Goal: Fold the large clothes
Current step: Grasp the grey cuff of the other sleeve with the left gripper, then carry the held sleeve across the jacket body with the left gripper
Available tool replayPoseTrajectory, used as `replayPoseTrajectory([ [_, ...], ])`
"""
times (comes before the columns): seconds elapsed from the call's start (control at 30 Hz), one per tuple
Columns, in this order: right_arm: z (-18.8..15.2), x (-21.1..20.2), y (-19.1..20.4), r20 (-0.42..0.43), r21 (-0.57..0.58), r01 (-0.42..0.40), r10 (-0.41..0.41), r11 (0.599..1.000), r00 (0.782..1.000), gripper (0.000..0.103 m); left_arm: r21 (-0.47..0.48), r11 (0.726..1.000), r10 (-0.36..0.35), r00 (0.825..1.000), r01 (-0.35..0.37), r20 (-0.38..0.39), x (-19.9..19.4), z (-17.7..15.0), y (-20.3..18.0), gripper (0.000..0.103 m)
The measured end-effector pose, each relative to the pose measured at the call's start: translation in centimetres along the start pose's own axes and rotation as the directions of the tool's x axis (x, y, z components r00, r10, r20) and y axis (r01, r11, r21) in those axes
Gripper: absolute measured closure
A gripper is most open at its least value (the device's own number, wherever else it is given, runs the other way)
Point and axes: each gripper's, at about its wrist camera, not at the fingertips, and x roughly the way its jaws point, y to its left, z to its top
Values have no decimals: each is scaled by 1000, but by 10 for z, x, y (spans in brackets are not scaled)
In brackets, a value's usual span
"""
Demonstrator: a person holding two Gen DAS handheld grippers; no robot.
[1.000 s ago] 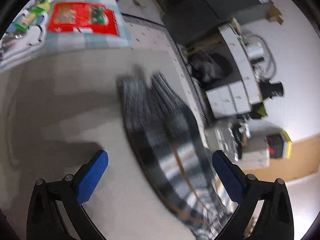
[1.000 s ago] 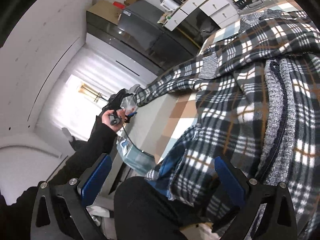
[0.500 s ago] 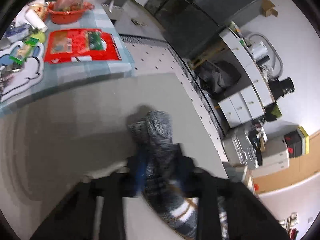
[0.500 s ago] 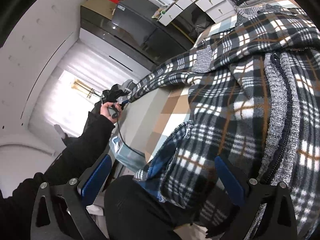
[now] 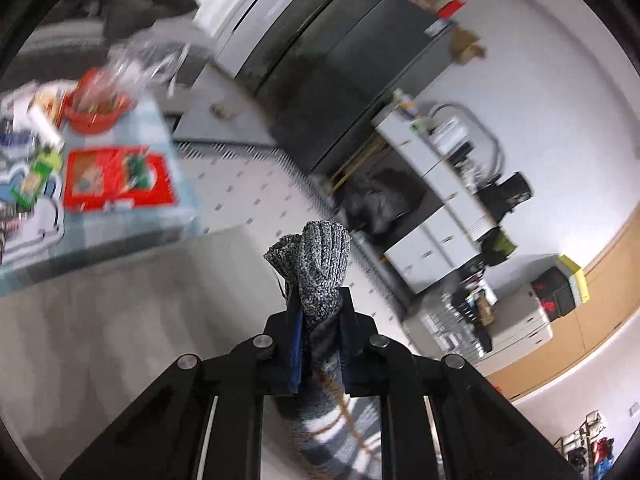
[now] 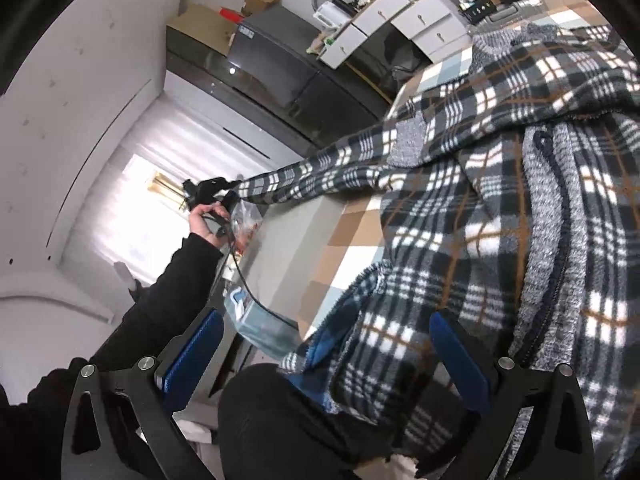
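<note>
The grey knitted cuff (image 5: 324,264) of a plaid jacket (image 6: 500,216) stands pinched between the blue pads of the left gripper (image 5: 320,316), whose jaws have just been closing and are now clamped on the fabric; the cuff bunches up above the fingertips while the sleeve (image 6: 320,176) hangs down behind them; seen from the right wrist, that sleeve stretches taut from the jacket's body across to the left gripper, gripped in the person's left hand (image 6: 206,220) in a black sleeve; the right gripper (image 6: 324,356) stands with its jaws wide apart, the jacket's lower hem lying between them, though whether the pads touch it cannot be told; the jacket, a fleecy check of navy, white and tan with a grey knit front panel and dark zip, lies spread over a checked tablecloth (image 6: 356,240).
</note>
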Motion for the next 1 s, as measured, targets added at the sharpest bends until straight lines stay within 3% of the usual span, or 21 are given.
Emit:
replayPoseTrajectory([
  [0.2,4,-20,7,55,-2,-31,31,1000,998,0,159,980,-133,987,118,89,-56,-10,-112,94],
  [0.3,6,-33,9,90,-2,-27,27,1000,996,0,231,952,-223,972,200,76,-83,-43,-185,94],
  [0.37,9,-46,9,126,-2,23,-22,1000,992,0,280,931,-261,963,233,67,-93,-69,-223,94],
  [0.43,12,-63,6,177,9,64,-65,998,982,0,327,896,-320,947,301,5,-96,-106,-268,94],
  [0.57,16,-107,-10,296,78,134,-151,988,943,0,352,848,-361,918,397,-166,-78,-198,-344,94],
  [0.7,20,-154,-35,402,193,203,-266,960,877,0,332,828,-344,878,451,-334,-45,-293,-392,94],
  [0.77,20,-176,-49,448,267,198,-303,943,841,0,323,819,-322,846,474,-426,-25,-347,-411,94],
  [0.8,18,-189,-55,478,312,202,-337,928,811,0,328,815,-302,833,478,-463,-16,-374,-419,94],
  [0.83,13,-206,-62,517,364,216,-389,906,763,0,320,815,-296,821,484,-488,-13,-393,-425,94],
  [0.9,7,-227,-70,548,422,230,-449,877,706,0,308,811,-272,787,498,-554,-1,-434,-429,94],
  [1.0,2,-253,-78,595,453,224,-479,863,645,0,310,814,-207,745,490,-635,23,-486,-431,94],
])
